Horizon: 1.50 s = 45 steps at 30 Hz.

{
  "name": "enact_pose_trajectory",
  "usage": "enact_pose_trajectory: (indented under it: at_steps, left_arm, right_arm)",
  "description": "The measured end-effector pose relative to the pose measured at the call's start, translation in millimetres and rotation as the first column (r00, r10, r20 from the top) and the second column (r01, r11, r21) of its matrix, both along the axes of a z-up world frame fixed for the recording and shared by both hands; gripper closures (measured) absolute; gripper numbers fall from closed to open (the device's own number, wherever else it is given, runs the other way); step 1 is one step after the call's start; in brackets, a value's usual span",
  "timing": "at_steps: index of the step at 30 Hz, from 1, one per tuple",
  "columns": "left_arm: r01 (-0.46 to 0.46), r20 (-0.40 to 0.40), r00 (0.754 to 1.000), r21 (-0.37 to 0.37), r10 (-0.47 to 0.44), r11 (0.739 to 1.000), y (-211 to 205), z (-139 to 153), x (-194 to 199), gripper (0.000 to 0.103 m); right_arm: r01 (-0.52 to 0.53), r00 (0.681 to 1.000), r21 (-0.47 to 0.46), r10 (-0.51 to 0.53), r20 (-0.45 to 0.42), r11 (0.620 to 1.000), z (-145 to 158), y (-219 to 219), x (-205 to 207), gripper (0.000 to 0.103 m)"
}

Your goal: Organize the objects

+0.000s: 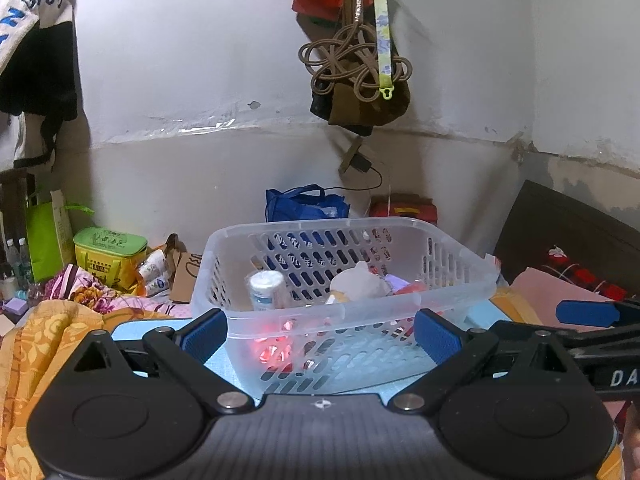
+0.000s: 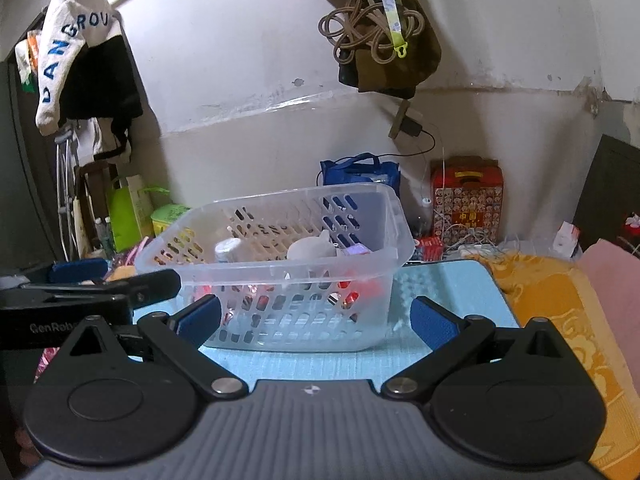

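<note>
A clear plastic basket (image 1: 448, 248) with slotted walls stands on a light blue mat (image 2: 452, 284). Inside it lie a white bottle (image 1: 266, 290), a white rounded toy (image 1: 360, 282), a small purple item (image 2: 356, 250) and red pieces at the bottom. My left gripper (image 1: 320, 336) is open just in front of the basket's near wall, its blue pads wide apart. In the right wrist view the same basket (image 2: 400, 240) sits ahead and slightly left of my right gripper (image 2: 316, 320), which is open and holds nothing. The left gripper (image 2: 80, 276) shows at that view's left edge.
An orange patterned blanket (image 2: 560, 312) surrounds the mat. Against the wall stand a blue bag (image 2: 360, 172), a red patterned box (image 2: 466, 200), a green tin (image 1: 110, 254) and a green paper bag (image 1: 44, 236). Clothes, cords and a lanyard hang above.
</note>
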<state>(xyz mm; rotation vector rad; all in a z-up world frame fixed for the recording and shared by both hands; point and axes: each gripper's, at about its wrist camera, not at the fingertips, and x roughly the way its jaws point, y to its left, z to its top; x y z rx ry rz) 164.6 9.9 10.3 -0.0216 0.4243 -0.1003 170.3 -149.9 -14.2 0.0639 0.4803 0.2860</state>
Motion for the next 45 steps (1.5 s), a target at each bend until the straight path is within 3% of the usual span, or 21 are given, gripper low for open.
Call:
enact_pose_trajectory:
  at_steps: [45]
  left_arm:
    - [-0.048, -0.008, 0.999, 0.005, 0.048, 0.999, 4.2, 0.0, 0.1, 0.002]
  right_arm:
    - [0.002, 1.0, -0.004, -0.001, 0.025, 1.0, 6.0, 1.8, -4.1, 0.0]
